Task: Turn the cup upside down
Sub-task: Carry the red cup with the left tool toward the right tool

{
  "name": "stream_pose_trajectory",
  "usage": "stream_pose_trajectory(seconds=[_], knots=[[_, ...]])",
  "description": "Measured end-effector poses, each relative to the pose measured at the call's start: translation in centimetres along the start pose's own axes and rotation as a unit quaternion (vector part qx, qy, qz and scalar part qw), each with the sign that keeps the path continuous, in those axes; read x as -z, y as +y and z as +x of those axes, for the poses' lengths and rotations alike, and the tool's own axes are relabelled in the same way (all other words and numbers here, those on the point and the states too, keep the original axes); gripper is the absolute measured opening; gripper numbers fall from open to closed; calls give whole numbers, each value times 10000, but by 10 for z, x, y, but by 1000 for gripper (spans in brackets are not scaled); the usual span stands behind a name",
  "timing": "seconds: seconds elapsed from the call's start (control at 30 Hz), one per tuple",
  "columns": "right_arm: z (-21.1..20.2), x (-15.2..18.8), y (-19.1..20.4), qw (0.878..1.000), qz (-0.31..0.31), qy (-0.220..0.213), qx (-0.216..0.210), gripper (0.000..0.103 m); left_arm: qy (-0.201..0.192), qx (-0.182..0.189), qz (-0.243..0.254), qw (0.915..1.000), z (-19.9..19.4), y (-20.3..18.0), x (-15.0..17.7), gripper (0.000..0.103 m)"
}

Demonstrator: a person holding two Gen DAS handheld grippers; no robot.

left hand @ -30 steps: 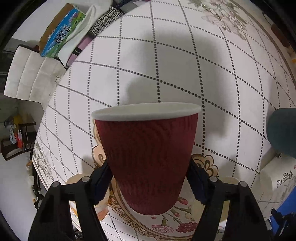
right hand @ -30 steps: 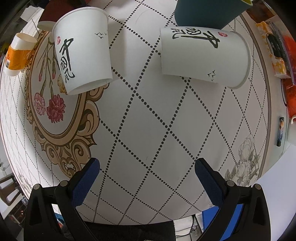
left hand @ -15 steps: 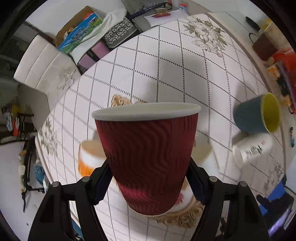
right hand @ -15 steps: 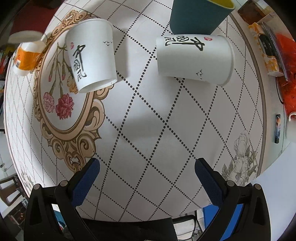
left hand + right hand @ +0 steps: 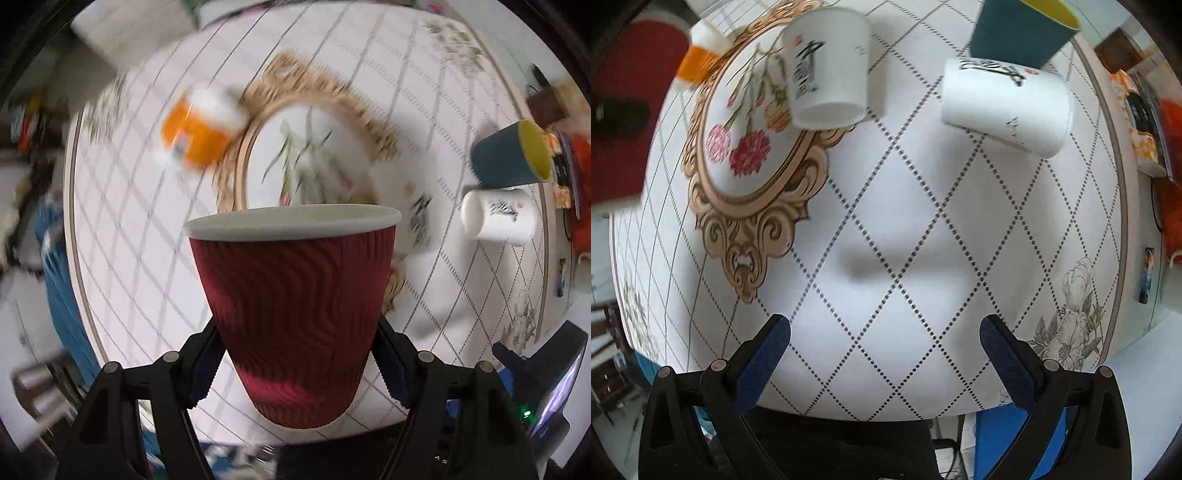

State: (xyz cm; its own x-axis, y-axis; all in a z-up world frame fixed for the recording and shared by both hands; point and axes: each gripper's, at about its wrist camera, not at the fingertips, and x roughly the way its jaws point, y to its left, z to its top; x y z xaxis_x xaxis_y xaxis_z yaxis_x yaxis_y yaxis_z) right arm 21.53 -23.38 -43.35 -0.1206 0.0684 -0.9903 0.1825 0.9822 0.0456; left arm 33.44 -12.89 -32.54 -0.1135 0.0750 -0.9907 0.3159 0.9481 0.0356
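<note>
Pinching red ripple cup, left gripper has swung over medallion | right gripper spread | calligraphy cups' writing unreadable

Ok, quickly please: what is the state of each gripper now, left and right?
Left gripper: closed on the red ribbed paper cup, holding it above the table.
Right gripper: open, holding nothing.

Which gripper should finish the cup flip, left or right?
Left. The left gripper is already clamped on the red cup, lifted off the table. The right gripper is open and holds nothing.
</note>
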Motion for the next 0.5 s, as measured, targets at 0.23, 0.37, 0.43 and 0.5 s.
stream_pose_trajectory(seconds=[0.23,0.37,0.43,0.5], knots=[[14,17,22,9989,-459,92,80,103,301,265,-847,9956,36,32,41,72],[22,28,33,9977,-643,196,97,103,519,345,-1117,9918,61,42,54,72],[24,32,37,9969,-737,228,136,103,581,355,-1163,9909,70,44,59,72],[27,37,42,9965,-775,259,159,103,635,344,-1177,9904,79,45,63,72]])
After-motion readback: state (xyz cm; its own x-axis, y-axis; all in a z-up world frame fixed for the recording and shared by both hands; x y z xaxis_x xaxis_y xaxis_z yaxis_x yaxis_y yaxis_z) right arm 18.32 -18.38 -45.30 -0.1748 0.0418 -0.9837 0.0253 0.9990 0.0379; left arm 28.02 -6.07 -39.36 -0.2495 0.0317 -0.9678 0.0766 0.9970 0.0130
